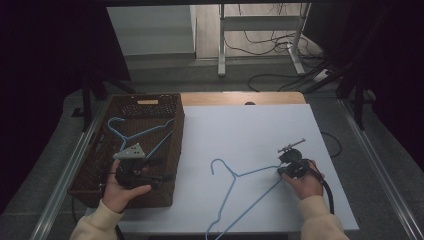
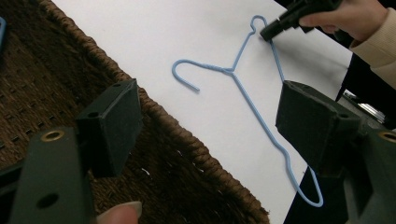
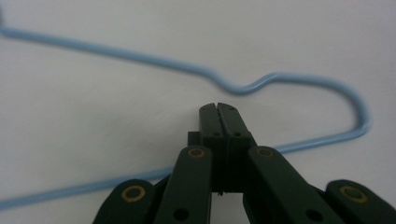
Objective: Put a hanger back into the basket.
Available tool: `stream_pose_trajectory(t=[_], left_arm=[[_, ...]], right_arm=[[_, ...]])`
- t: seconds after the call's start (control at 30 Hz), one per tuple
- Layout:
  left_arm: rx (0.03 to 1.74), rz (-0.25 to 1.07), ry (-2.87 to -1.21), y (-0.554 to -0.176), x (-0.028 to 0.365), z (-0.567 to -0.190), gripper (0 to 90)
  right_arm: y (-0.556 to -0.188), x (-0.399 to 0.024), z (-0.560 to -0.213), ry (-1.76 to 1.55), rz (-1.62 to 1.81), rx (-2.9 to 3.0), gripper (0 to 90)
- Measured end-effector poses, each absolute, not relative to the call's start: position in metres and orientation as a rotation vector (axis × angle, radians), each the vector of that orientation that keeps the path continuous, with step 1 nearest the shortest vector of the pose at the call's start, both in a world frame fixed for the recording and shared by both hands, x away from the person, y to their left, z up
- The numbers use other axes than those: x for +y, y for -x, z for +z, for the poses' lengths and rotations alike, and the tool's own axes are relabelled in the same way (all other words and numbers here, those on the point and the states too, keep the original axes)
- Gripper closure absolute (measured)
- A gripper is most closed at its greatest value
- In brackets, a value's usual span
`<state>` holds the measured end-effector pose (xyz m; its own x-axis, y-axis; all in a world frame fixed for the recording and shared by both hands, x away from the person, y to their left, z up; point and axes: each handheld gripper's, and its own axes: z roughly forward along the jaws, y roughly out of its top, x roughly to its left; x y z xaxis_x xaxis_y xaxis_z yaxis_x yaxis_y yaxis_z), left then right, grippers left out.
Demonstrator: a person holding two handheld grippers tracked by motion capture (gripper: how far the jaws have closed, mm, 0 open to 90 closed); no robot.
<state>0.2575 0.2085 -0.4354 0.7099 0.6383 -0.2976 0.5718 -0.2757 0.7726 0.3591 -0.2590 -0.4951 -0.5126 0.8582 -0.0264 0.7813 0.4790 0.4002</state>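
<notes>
A light blue wire hanger (image 1: 235, 190) lies on the white sheet (image 1: 250, 130), its hook toward the basket and its lower end past the front edge. My right gripper (image 1: 290, 162) is shut at the hanger's right shoulder corner. In the right gripper view its closed tips (image 3: 217, 106) sit inside the bend of the hanger (image 3: 299, 79), and the lower wire passes under the jaws; whether it is pinched I cannot tell. My left gripper (image 1: 150, 176) hovers open over the wicker basket (image 1: 177, 150), with nothing between its pads (image 2: 114, 121). A second blue hanger (image 1: 140, 132) lies inside the basket.
The brown basket stands at the table's left edge, its rim (image 2: 187, 144) bordering the sheet. A wooden strip (image 1: 240, 98) shows at the table's far side. Beyond it are a desk frame (image 1: 222, 45) and floor cables. A black cable (image 1: 327, 192) trails from the right hand.
</notes>
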Motion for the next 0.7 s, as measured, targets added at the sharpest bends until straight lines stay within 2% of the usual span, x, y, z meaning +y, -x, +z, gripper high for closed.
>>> stream_pose_trajectory(t=[0.5, 0.7], left_arm=[[0.938, 0.083, -1.965, -0.26, 0.209, -0.439, 22.8], [0.95, 0.079, -1.96, -0.26, 0.212, -0.44, 22.8]], right_arm=[[-0.399, -0.266, -0.495, -1.513, 0.491, 2.423, 89.8], [-0.395, -0.266, -0.495, -1.561, 0.466, 2.377, 89.8]])
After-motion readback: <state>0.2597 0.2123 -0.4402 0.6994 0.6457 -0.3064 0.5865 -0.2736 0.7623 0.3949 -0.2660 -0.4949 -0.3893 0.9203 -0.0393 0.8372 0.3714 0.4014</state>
